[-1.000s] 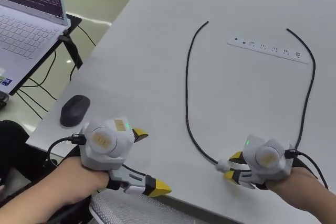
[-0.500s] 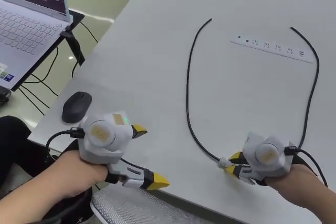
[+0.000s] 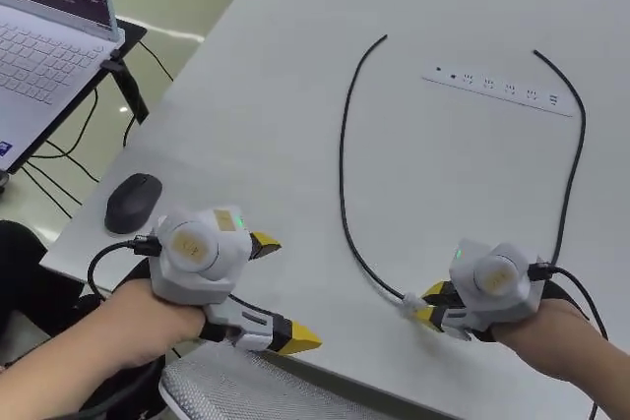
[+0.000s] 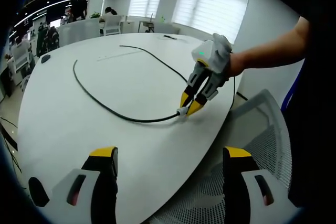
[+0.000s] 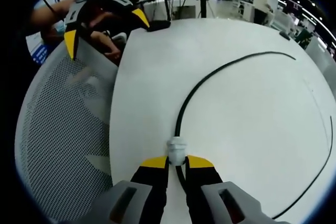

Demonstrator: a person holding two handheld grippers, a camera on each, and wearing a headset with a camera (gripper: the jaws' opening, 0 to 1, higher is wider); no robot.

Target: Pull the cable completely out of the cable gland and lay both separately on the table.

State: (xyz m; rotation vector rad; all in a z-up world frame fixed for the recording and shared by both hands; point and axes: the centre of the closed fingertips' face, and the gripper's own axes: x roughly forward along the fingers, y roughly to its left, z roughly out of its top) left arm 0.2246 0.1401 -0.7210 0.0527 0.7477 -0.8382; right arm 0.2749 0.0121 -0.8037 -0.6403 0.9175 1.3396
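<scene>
At the near edge of a smooth white table (image 3: 256,125), the right claw (image 5: 177,163) is pinching a thin black rubber-sheathed cable (image 3: 342,164). Its jaws are standing nearly together, with a small white plastic cable gland (image 5: 177,149) sitting right at their yellow tips. Whether the pads are also pressing on the gland's rear end cannot be told. The left claw (image 3: 281,292) is hovering wide open and empty, straddling the table's near edge, well apart from the gland. The cable is lying in a long open loop across the table, with both ends curving up toward a white power strip (image 3: 497,89). It is looking light, limp and slightly grippy, likely to trail and drag rather than hold a shape, so a hold close to the gland should be serving best. The gland, a short stubby cylinder of hard plastic, is appearing light, rigid and small enough to slip, calling for a square pinch across its body.
</scene>
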